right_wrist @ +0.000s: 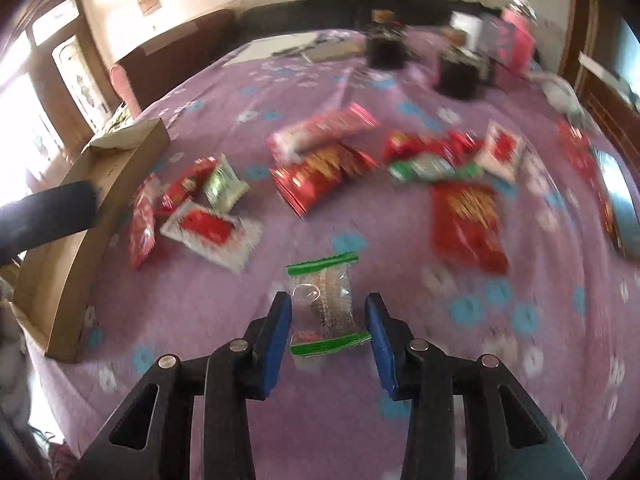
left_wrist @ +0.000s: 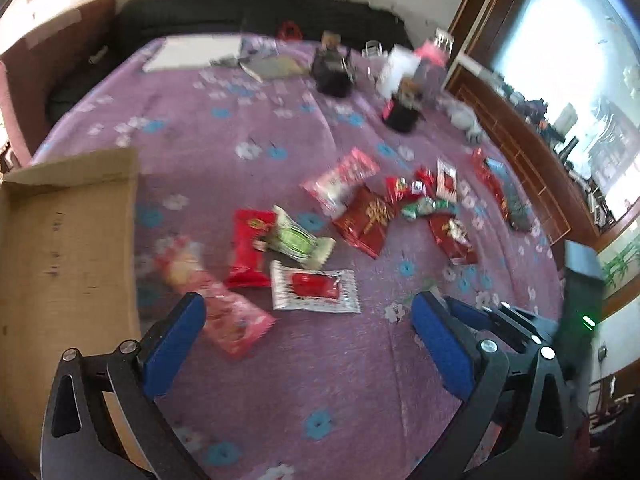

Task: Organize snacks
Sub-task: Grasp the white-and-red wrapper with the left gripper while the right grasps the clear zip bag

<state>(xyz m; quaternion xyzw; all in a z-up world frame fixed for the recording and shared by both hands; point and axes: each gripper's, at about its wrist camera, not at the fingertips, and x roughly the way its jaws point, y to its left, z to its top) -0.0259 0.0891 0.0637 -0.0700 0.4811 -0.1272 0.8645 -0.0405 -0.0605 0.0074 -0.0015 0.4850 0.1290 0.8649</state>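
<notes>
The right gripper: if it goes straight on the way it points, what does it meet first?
Probably the clear candy packet with green ends, already lying between the right gripper's blue pads, with the purple cloth beneath.

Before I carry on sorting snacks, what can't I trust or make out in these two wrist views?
- Inside of the brown cardboard box: cut off by the left wrist view's edge; a dark sleeve covers part of it in the right wrist view.
- Print on the red snack packets: motion-blurred.
- Whether the right gripper presses the clear green-edged candy wrapper: small gaps show, unclear.
- Far-end clutter: blurred, small.
</notes>
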